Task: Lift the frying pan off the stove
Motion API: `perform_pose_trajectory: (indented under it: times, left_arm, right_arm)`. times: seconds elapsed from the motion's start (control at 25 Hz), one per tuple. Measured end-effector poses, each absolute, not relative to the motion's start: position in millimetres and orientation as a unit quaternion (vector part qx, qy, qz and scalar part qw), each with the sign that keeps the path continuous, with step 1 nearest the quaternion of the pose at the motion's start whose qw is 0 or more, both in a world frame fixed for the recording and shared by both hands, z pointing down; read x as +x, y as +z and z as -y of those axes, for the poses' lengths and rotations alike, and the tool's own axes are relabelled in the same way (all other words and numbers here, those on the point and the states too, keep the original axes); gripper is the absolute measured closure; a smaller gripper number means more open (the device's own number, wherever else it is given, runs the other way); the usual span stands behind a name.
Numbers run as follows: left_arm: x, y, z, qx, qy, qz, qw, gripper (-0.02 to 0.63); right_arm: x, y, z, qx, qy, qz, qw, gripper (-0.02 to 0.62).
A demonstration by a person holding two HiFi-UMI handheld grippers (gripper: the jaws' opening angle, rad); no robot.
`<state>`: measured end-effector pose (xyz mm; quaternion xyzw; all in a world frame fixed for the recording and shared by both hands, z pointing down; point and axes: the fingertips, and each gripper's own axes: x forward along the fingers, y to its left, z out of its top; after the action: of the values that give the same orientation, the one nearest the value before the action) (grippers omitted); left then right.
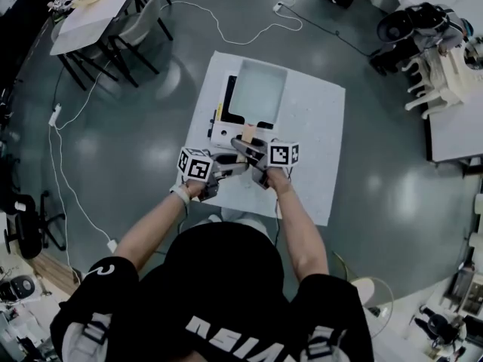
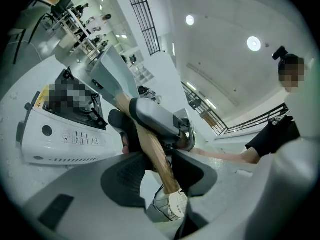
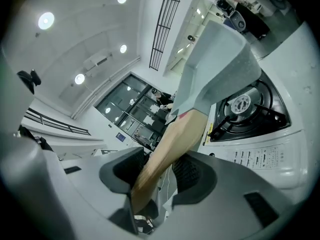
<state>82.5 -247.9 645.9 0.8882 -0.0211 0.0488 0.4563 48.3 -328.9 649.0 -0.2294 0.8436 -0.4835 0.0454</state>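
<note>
A pale grey rectangular frying pan point(image 1: 257, 89) with a wooden handle point(image 1: 247, 136) hangs tilted over the white portable gas stove point(image 1: 223, 129). Both grippers are shut on that handle. My left gripper point(image 1: 226, 168) holds the handle point(image 2: 150, 145) near its end. My right gripper point(image 1: 253, 157) holds the handle point(image 3: 167, 151) a little closer to the pan. In the left gripper view point(image 2: 157, 171) the right gripper's grey body point(image 2: 157, 118) sits just ahead on the handle. From the right gripper point(image 3: 157, 171) I see the pan point(image 3: 215, 59) raised above the bare burner point(image 3: 243, 104).
The stove stands on a white-topped table point(image 1: 317, 127) on a grey floor. A white cable point(image 1: 68, 179) runs along the floor at left. A table with chairs point(image 1: 106, 21) is at the back left, white chairs point(image 1: 441, 74) at the right.
</note>
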Motion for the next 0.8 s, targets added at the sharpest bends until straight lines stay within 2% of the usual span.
perform_pose_trajectory:
  times: [0.8]
  left_arm:
    - [71.0, 613.1, 147.6, 0.909, 0.052, -0.006, 0.414, 0.446]
  right_arm:
    - [40.6, 608.3, 230.0, -0.257, -0.438, -0.859, 0.055, 0.423]
